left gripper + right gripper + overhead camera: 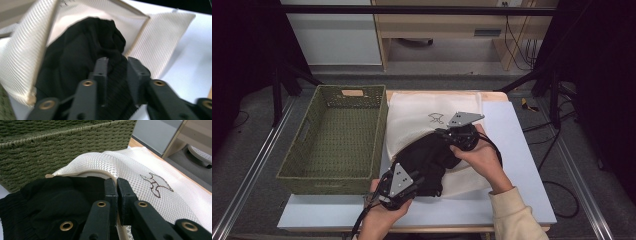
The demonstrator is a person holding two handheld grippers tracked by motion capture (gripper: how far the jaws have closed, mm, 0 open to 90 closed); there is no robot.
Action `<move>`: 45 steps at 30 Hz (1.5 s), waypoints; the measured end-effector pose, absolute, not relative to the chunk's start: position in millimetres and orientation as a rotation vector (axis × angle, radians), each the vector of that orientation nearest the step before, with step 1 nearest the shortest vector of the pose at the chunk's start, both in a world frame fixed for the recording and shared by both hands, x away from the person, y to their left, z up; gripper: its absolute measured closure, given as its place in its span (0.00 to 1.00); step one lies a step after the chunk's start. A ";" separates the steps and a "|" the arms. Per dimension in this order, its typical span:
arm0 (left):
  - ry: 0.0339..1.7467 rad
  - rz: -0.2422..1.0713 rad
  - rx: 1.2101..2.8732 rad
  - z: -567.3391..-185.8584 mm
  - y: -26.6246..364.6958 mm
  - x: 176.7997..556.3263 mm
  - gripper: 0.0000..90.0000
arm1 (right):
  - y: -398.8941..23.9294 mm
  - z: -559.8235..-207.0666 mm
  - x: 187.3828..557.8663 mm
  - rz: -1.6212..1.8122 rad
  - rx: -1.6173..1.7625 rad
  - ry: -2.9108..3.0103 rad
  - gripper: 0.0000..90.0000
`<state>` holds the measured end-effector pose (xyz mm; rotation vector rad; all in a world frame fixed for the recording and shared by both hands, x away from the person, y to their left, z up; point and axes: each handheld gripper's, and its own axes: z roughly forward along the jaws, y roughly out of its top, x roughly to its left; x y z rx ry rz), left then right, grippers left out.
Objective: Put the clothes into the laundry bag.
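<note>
High view, looking down: a white mesh laundry bag [432,117] lies on the pale tabletop [517,165], with a black garment [429,160] bunched at its open mouth, partly inside and partly spilling out toward 6 o'clock. A green woven basket [334,140] stands just beside the bag at its 9 o'clock side, touching or nearly touching the bag's edge. The left gripper [412,182] comes in from 6 o'clock, held in the person's left hand [382,215], and meets the lower end of the garment. From the left gripper view, the left gripper [117,67] has a ribbed band of the black garment [75,57] between its jaws; the jaws stand fairly near each other with the cloth filling the gap, and the pads appear to press on it, with the white bag [162,32] spread open behind the cloth. The right gripper [447,134], in the person's right hand [482,155], sits at the bag's mouth toward 1 o'clock of the garment. From the right gripper view, the right gripper [117,186] has its jaws drawn close together, pinched on the tan-trimmed rim of the mesh bag [140,172], with the black garment [57,197] at 9 o'clock of the jaws and the basket wall [50,150] beyond at 11 o'clock. A small embroidered outline [156,185] marks the mesh at 2 o'clock of the jaws.
</note>
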<state>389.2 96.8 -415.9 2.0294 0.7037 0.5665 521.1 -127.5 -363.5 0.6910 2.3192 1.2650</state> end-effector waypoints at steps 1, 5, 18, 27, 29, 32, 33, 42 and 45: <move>0.701 0.562 2.039 -417.9 96.7 388.8 0.83 | -127.1 -363.8 521.6 1.270 0.690 2.320 0.97; 0.710 0.558 2.052 -421.2 99.1 388.2 0.93 | -126.6 -365.7 520.2 1.262 0.685 2.327 0.97; 0.753 0.561 2.108 -438.8 105.7 382.3 1.00 | -126.5 -366.7 518.2 1.264 0.687 2.332 0.97; 0.786 0.546 2.139 -448.0 107.6 381.8 1.00 | -125.6 -368.1 517.8 1.265 0.688 2.337 0.97; 0.784 0.541 2.156 -449.7 108.5 380.9 1.00 | -125.8 -368.3 517.7 1.264 0.689 2.337 0.97; 0.791 0.531 2.166 -453.0 107.2 381.7 1.00 | -125.9 -368.5 517.4 1.260 0.694 2.341 0.97; 0.792 0.527 2.172 -453.6 106.9 382.2 1.00 | -125.8 -369.0 517.6 1.261 0.694 2.343 0.97; 0.791 0.516 2.215 -462.2 103.9 385.0 1.00 | -124.3 -370.3 517.1 1.249 0.688 2.353 0.97; 0.792 0.513 2.221 -464.4 102.9 387.5 1.00 | -124.2 -370.5 517.1 1.247 0.685 2.354 0.97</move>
